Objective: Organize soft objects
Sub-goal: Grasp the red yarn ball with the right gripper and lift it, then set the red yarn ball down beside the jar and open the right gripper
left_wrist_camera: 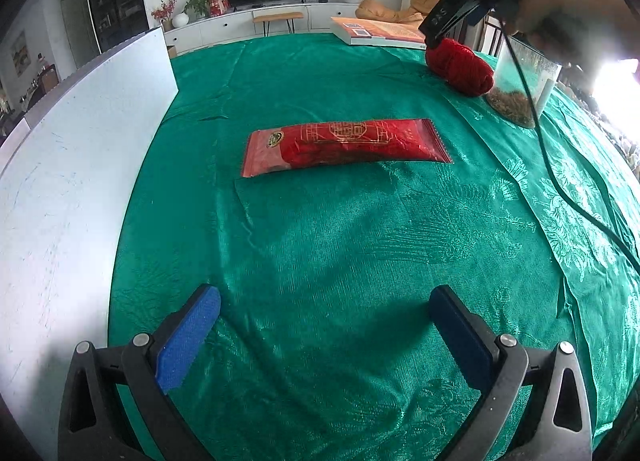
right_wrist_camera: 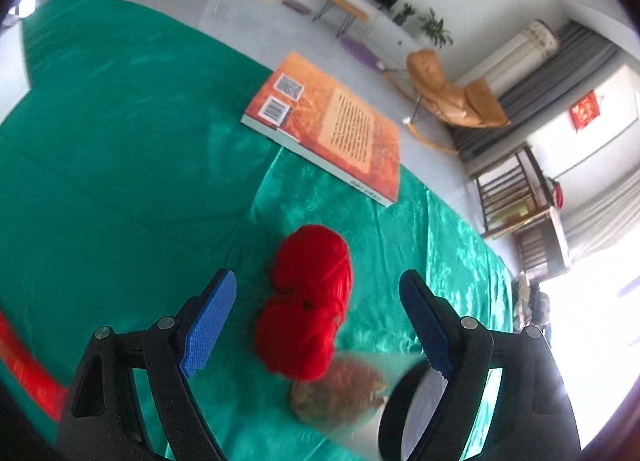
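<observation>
A red yarn ball (right_wrist_camera: 308, 301) lies on the green tablecloth (right_wrist_camera: 120, 165). My right gripper (right_wrist_camera: 318, 289) hovers above it, jaws open and spread on either side, touching nothing. In the left wrist view the yarn (left_wrist_camera: 460, 65) shows at the far right under the right gripper (left_wrist_camera: 440, 31). A red snack packet (left_wrist_camera: 344, 145) lies flat mid-table. My left gripper (left_wrist_camera: 324, 301) is open and empty, low over the cloth well short of the packet.
A clear plastic container (left_wrist_camera: 520, 89) with brown dried bits stands right of the yarn, also in the right wrist view (right_wrist_camera: 344, 389). An orange book (right_wrist_camera: 332, 125) lies beyond. A white board (left_wrist_camera: 80, 149) stands along the left edge. A black cable (left_wrist_camera: 560, 181) crosses the right side.
</observation>
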A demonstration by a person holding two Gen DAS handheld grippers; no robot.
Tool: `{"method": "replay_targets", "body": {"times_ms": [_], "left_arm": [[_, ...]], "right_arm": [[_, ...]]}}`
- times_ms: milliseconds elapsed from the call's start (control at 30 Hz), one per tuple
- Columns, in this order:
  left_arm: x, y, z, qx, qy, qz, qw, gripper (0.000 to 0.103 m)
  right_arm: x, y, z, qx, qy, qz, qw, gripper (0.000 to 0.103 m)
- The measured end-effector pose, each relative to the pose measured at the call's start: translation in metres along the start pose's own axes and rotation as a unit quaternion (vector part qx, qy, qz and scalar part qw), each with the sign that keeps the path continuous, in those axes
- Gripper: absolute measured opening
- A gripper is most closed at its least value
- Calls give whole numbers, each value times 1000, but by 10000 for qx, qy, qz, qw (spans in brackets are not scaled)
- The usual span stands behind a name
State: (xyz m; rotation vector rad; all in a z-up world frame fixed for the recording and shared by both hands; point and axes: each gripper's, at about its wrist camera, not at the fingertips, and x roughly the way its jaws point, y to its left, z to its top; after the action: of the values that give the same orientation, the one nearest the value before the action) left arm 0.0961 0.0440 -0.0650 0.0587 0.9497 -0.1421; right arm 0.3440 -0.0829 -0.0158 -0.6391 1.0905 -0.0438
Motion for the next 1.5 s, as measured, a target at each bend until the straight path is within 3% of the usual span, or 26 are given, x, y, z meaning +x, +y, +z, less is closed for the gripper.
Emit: {"method": "replay_targets", "body": {"times_ms": [233,267,300,333,400,500,600,700,800,933,1000,1100,1133,1267,1333,1500], "left_arm": [[0,0,0,-3,-5,-6,10000,103],[0,0,0,-2,0,-7,10000,103],[0,-1,1,-2,2,-7,10000,103],[0,-1,1,-2,1,-9,10000,103],[0,-1,1,-1,0,-9,10000,103],[0,-2,1,1,0,-11,10000,103],[0,-2,1,2,0,-11,10000,103],[0,-2,1,2,-1,-11,10000,103],[0,-2,1,2,-1,-10,10000,103],[0,-2,1,2,-1,-13,10000,103],[0,-2,1,1,-1,-13,10000,103],[0,-2,1,1,-1,-13,10000,103],[0,-2,1,1,-1,-13,10000,103],[0,-2,1,2,-1,-12,10000,103],[-1,-2,1,2,-1,-11,10000,103],[-1,-2,1,2,-2,-11,10000,103]], "right_arm": [[62,9,4,-445,1378,56,9895,83],[60,7,4,-347,1309,79,9908,77],[59,5,3,-268,1355,224,9902,54],[56,2,3,-238,1359,209,9902,45],[40,-6,3,-83,1031,416,9938,44],[-8,-38,1,493,302,865,9946,44],[-63,-87,-15,1154,-376,1250,9847,44],[-106,-139,-43,1550,-710,1290,9769,44],[-125,-182,-82,1907,-767,1194,9713,45],[-103,-210,-139,2362,-253,950,9667,46],[-68,-209,-166,2560,116,1061,9608,46],[-20,-197,-200,2872,301,1298,9486,46],[-12,-194,-209,3016,271,1395,9428,46],[7,-196,-231,3507,-24,1772,9196,66],[-1,-199,-240,3698,-278,1839,9103,67],[-33,-172,-279,4137,-762,1312,8977,76]]}}
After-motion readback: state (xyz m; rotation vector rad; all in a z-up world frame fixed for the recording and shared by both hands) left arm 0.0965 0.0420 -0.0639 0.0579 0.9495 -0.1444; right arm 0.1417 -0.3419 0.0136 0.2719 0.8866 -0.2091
